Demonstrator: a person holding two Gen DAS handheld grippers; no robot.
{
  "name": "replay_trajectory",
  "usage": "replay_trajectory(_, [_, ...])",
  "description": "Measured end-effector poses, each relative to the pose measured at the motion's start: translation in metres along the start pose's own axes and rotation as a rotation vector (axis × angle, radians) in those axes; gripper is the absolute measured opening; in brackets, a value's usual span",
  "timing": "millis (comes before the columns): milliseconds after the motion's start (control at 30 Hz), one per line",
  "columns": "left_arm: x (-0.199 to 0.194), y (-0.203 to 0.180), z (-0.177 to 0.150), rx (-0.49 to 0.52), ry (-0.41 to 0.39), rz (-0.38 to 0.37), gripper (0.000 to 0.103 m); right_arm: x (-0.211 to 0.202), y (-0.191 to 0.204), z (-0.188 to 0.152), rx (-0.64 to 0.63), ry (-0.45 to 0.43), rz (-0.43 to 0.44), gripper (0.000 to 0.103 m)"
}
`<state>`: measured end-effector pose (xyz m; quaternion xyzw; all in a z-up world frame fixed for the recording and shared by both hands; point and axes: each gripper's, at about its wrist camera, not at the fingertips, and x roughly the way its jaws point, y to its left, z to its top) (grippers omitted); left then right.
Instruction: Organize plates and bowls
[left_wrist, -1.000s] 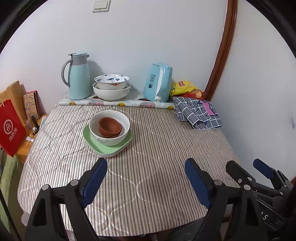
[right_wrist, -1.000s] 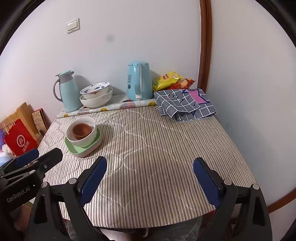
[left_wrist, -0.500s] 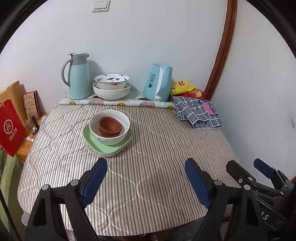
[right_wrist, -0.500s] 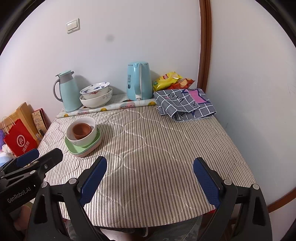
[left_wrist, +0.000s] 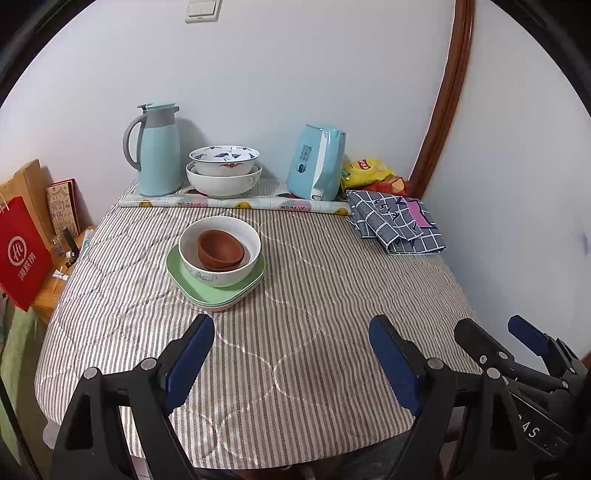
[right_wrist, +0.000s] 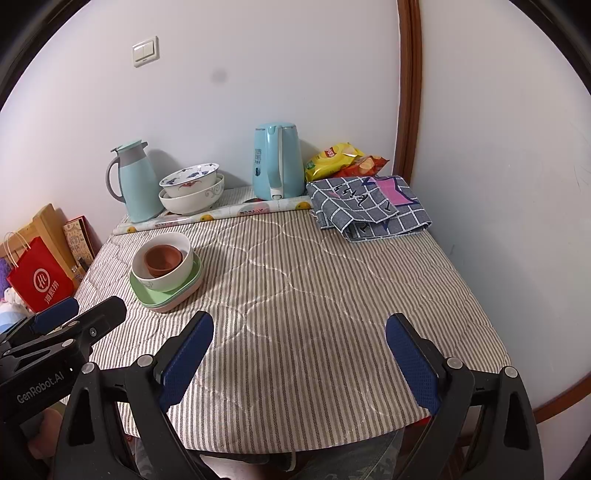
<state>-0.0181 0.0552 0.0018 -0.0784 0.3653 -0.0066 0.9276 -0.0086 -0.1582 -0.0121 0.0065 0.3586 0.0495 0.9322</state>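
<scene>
A brown bowl (left_wrist: 220, 249) sits inside a white bowl (left_wrist: 221, 273), which stands on stacked green plates (left_wrist: 218, 293) left of the table's middle; the same brown bowl (right_wrist: 163, 259), white bowl (right_wrist: 166, 278) and green plates (right_wrist: 162, 297) show in the right wrist view. Two more white bowls, the upper one (left_wrist: 224, 158) blue-patterned, the lower one (left_wrist: 223, 182) plain, are nested by the back wall. My left gripper (left_wrist: 291, 341) hangs open over the near edge, nothing between its fingers. My right gripper (right_wrist: 299, 339) is open too, empty, to the right of it.
A light-blue thermos jug (left_wrist: 157, 149) and electric kettle (left_wrist: 317, 162) stand on a patterned mat (left_wrist: 236, 202) at the back. Snack bags (left_wrist: 369, 171) and a folded checked cloth (left_wrist: 397, 225) lie at the back right. A red paper bag (left_wrist: 22, 251) stands off the table's left.
</scene>
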Motion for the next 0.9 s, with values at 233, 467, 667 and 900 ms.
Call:
replay_trajectory(233, [0.0, 0.0005, -0.0002, -0.002, 0.0, 0.004, 0.085, -0.0005, 0.0002, -0.0003, 0.0, 0.0, -0.001, 0.094])
replay_trajectory(467, [0.0003, 0.0013, -0.0002, -0.002, 0.001, 0.004, 0.085, -0.0004, 0.0006, -0.0005, 0.0, 0.0, -0.002, 0.094])
replay_trajectory(667, [0.0003, 0.0022, -0.0003, 0.0, -0.001, 0.005, 0.085, -0.0003, 0.0012, -0.0006, 0.0, 0.002, -0.002, 0.094])
replay_trajectory(900, [0.002, 0.0019, 0.0006, 0.001, 0.003, 0.007, 0.085, 0.0019, 0.0017, -0.0003, -0.004, 0.006, -0.001, 0.094])
